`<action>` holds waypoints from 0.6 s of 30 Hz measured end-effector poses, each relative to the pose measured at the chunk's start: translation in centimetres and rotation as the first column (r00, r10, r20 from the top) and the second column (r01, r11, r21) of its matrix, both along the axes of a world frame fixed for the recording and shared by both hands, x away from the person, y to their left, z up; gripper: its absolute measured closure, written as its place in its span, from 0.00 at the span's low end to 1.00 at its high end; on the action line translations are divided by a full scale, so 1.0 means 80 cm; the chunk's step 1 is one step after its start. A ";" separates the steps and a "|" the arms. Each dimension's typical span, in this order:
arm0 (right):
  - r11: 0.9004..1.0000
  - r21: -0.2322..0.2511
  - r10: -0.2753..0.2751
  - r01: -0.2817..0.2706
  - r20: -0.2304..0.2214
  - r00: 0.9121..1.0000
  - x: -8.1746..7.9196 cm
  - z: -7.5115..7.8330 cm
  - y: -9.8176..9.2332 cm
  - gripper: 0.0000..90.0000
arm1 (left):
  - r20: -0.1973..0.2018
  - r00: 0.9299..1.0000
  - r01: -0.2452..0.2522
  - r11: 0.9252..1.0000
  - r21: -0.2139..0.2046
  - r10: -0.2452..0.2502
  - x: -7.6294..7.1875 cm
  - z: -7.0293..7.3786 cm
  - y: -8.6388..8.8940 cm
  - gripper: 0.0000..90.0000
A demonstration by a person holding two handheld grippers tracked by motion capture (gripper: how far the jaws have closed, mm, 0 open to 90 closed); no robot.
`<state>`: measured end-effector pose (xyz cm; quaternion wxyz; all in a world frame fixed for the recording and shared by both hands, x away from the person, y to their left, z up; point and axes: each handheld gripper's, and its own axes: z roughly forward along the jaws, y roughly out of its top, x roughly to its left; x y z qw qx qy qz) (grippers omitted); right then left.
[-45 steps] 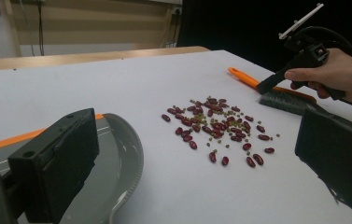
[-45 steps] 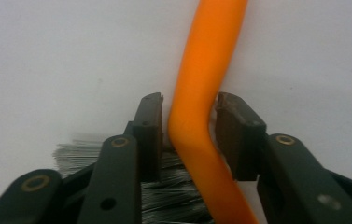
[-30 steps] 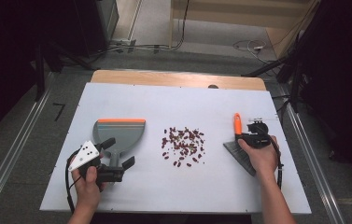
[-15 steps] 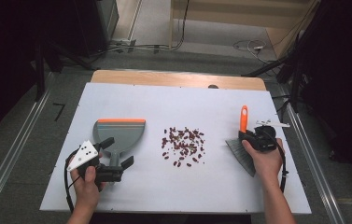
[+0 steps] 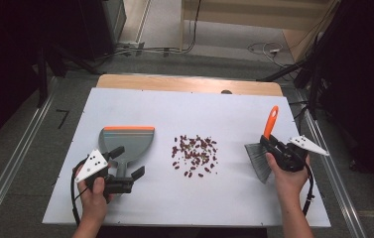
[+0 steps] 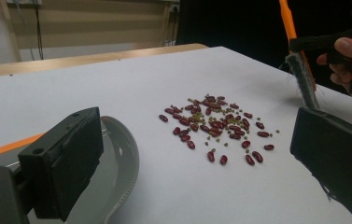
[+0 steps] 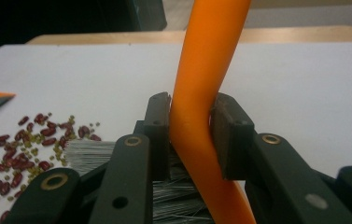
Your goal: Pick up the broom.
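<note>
A grey dustpan with an orange front lip lies on the left of the white tabletop. My left gripper stands open over its handle, which lies beside the left jaw with a wide gap to the other one. Red beans mixed with small green ones are scattered at the middle. My right gripper is shut on the orange handle of a small brush. Its grey bristles hang just over the table right of the beans.
The wooden far edge of the table lies beyond the white top. Cables run across the floor behind it. Metal rails flank both sides, and dark equipment stands at the right.
My right gripper has carried the brush up and to the right, away from the beans, with the orange handle now tilted more upright. The left hand and dustpan have stayed put.
</note>
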<state>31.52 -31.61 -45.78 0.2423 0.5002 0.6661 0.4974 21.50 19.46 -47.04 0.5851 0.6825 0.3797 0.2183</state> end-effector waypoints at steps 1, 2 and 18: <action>1.000 0.014 0.007 -0.007 0.008 1.000 -0.001 0.001 -0.001 0.76 | -0.001 1.000 0.000 1.000 0.001 0.000 0.000 0.000 0.000 0.03; 1.000 0.020 0.013 -0.013 0.015 1.000 -0.002 0.002 -0.002 0.76 | -0.001 1.000 0.001 1.000 0.000 -0.001 0.000 0.000 -0.001 0.03; 0.994 0.109 0.019 -0.032 0.116 0.993 -0.016 0.028 0.002 0.77 | 0.010 1.000 0.008 1.000 -0.009 -0.008 0.000 0.003 -0.003 0.03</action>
